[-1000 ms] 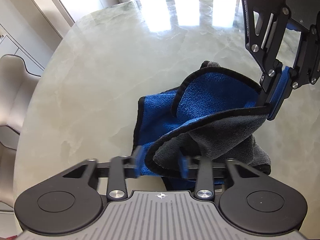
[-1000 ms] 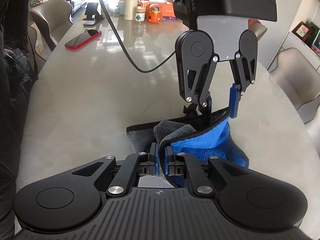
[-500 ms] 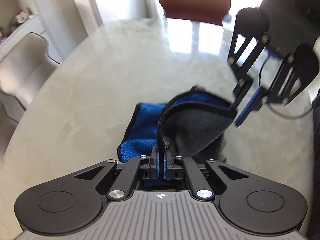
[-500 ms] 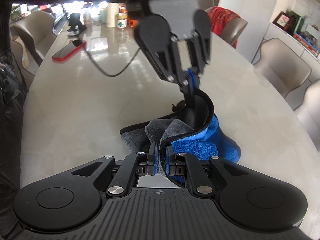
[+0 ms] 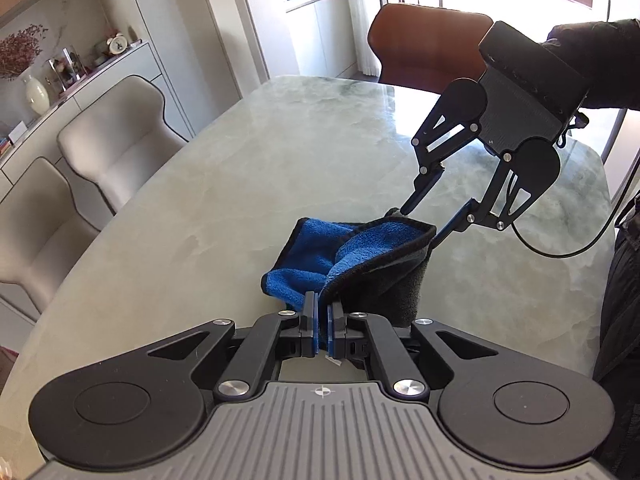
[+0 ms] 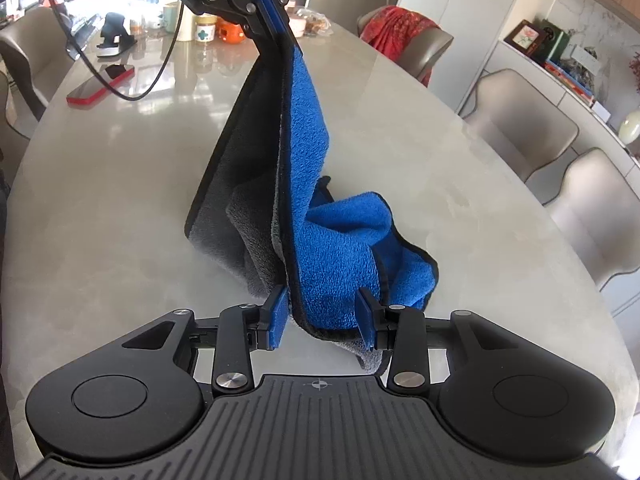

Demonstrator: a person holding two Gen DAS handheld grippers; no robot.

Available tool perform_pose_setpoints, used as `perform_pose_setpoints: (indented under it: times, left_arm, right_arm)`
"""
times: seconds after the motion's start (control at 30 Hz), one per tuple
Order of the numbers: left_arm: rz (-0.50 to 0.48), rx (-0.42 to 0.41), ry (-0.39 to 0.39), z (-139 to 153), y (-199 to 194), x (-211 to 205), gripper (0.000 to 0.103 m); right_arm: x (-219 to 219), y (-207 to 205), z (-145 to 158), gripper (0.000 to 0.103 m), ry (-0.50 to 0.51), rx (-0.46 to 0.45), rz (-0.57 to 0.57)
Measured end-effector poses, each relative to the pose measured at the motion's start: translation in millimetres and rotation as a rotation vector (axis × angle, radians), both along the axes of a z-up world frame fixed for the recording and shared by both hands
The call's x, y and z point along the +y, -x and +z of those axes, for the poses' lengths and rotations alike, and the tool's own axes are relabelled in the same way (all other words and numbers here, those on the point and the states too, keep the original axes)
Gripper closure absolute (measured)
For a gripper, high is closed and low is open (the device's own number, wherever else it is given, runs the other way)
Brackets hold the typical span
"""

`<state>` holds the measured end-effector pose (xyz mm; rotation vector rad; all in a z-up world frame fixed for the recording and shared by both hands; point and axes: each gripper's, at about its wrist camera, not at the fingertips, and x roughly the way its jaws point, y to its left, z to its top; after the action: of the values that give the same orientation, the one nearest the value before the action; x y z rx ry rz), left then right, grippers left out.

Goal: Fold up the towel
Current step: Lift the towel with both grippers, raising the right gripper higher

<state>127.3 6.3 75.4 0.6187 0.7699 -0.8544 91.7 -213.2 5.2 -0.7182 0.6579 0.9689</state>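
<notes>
while my left claw (image 5: 323, 316) pinches one black-trimmed corner of the towel (image 5: 352, 264) with its jaws pressed together, my right claw (image 6: 322, 320) stands spread, its blue pads (image 6: 276, 318) apart on either side of the cloth's other raised edge and not closing on it. the towel, blue on one face and grey on the other, hangs stretched between the two claws, its lower folds bunched in a heap on the pale marble worktop (image 6: 120, 216), around the middle of the surface, well in from every edge. a red phone (image 6: 100, 86) and a black cable (image 6: 132, 88) lie toward the worktop's far end in the right wrist view, beyond jars and cups. pale chairs (image 5: 116, 144) line the worktop's long edge.
</notes>
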Motion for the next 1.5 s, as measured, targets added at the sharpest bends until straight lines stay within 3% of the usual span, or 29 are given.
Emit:
perform_pose_setpoints:
  times: [0.3,0.4,0.5,0.6,0.9,1.1,1.13,1.2,1.37,1.5]
  left_arm:
    - [0.022,0.036,0.000,-11,6,-3,0.100]
    - [0.032,0.045,0.000,-13,3,-2,0.100]
    - [0.035,0.054,-0.002,-16,3,-1,0.100]
    - [0.031,0.061,-0.007,-20,4,-1,0.099]
    - [0.025,0.090,-0.019,-32,11,-1,0.098]
    - [0.021,0.116,-0.027,-41,18,0,0.096]
    - [0.021,0.120,-0.028,-43,19,1,0.096]
    - [0.020,0.125,-0.032,-45,19,1,0.096]
    - [0.024,0.119,-0.043,-45,22,2,0.096]
    - [0.043,0.083,-0.040,-36,26,6,0.096]
  right_arm:
    - [13,-2,-24,0.069,0.115,-0.022,0.084]
    - [15,2,-35,0.071,0.176,-0.090,0.130]
    - [17,11,-47,0.087,0.260,-0.162,0.209]
    - [19,17,-57,0.087,0.319,-0.224,0.271]
    - [28,12,-61,0.086,0.371,-0.239,0.302]
    - [27,24,-62,0.086,0.347,-0.346,0.367]
    - [26,24,-62,0.087,0.340,-0.344,0.372]
    - [25,25,-59,0.098,0.325,-0.330,0.375]
    - [26,32,-40,0.100,0.276,-0.307,0.358]
    - [25,24,-22,0.100,0.234,-0.280,0.276]
